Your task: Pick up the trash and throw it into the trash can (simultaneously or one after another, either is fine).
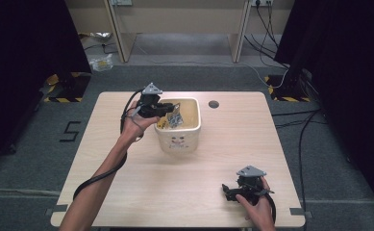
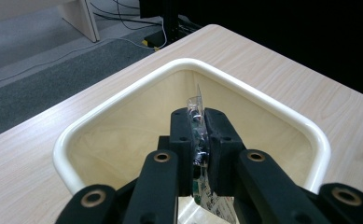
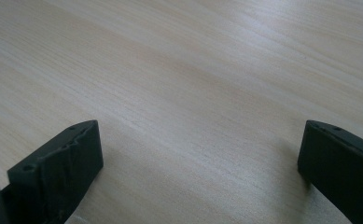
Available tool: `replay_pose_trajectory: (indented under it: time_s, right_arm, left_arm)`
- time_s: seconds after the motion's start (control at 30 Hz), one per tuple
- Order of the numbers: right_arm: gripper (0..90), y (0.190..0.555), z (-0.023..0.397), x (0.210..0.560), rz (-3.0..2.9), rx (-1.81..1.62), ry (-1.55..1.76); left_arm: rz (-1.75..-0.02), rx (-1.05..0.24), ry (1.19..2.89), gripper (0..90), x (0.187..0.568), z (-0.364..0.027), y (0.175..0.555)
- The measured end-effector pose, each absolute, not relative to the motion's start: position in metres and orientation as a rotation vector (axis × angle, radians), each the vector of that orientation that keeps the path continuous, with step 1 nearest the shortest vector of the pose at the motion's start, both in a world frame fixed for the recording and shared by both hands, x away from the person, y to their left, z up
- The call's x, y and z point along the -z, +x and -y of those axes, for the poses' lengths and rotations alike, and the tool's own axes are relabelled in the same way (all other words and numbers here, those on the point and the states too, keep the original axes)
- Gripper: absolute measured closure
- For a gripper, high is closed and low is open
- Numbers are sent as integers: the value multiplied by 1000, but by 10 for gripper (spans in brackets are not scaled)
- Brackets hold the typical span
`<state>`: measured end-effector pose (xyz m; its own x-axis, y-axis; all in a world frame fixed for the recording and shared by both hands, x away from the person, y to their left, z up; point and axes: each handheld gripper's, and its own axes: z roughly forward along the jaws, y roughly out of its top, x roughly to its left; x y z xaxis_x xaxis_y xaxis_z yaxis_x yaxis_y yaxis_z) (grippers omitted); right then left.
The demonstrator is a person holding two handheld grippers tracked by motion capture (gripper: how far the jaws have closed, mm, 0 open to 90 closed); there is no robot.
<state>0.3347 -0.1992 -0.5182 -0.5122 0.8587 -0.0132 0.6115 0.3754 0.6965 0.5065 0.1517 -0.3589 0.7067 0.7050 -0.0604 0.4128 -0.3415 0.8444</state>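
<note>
Now, left claw (image 2: 198,140) pinching packet (image 2: 197,109) — over tub (image 2: 123,88)

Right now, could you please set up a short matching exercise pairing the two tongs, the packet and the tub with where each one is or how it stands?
Things:
1. left tongs
2. right tongs
3. clear packet
4. cream tub

States:
A. standing on the table, near its middle
B. open, low over bare wood
C. pinched upright between two black jaws
D. shut, held over the tub's opening

Pairs: 1-D, 2-B, 3-C, 4-A
</note>
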Motion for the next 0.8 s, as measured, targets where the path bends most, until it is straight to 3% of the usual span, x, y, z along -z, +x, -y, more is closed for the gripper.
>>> replay_pose_trajectory:
  time_s: [0.23, 0.37, 0.47, 0.5, 0.53, 0.8]
  right_arm:
    - [3, 335, 199, 518, -2267, -910, 1279]
    - [3, 335, 199, 518, -2268, -910, 1279]
    - [3, 335, 199, 518, -2268, -910, 1276]
    - [3, 335, 199, 518, -2268, -910, 1280]
    - [3, 335, 199, 518, -2268, -910, 1279]
    - [3, 335, 199, 518, -2268, -911, 1281]
  left_arm:
    - [-863, -381, 2001, 784, 364, -150, 509]
    - [-865, -382, 1997, 690, 365, -150, 509]
    - [-868, -378, 1987, 566, 363, -151, 509]
    - [-870, -372, 1986, 566, 362, -152, 508]
    - [-877, -368, 1981, 498, 361, -153, 508]
    - [-907, -337, 1947, 328, 354, -158, 504]
